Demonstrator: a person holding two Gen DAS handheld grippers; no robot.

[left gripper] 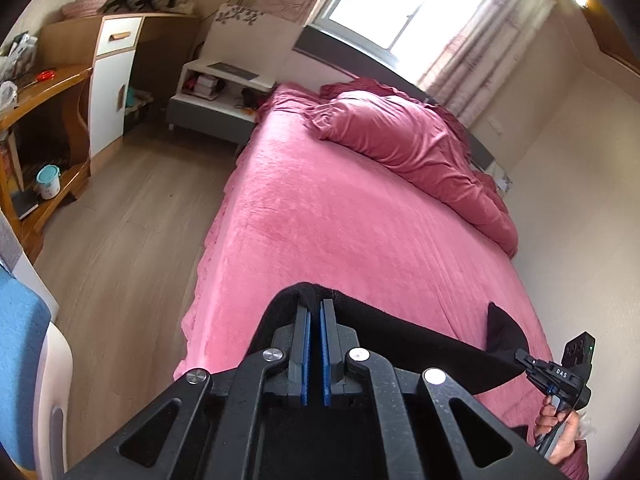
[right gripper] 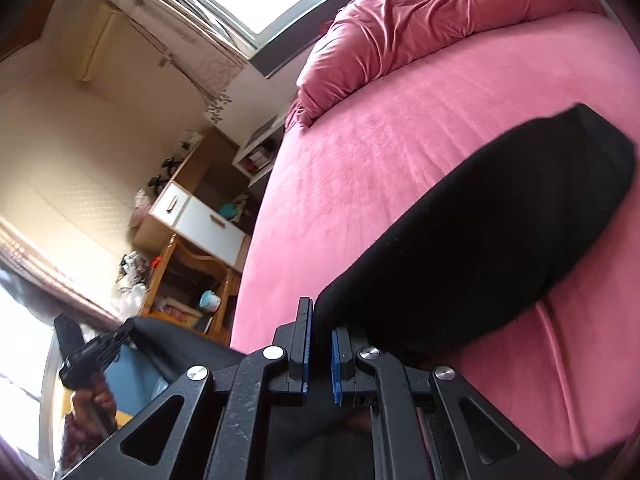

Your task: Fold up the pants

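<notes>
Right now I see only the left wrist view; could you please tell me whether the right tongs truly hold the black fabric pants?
Observer: Yes. In the right wrist view, an edge of the black fabric pants runs in between the blue pads of the right tongs.
Operator: Thank you. Where does the rest of the cloth go from there?
Observer: It stretches away from the right tongs as one broad band over the pink plush bedspread and finishes in a rounded end. I cannot tell whether it rests on the bedspread.
</notes>
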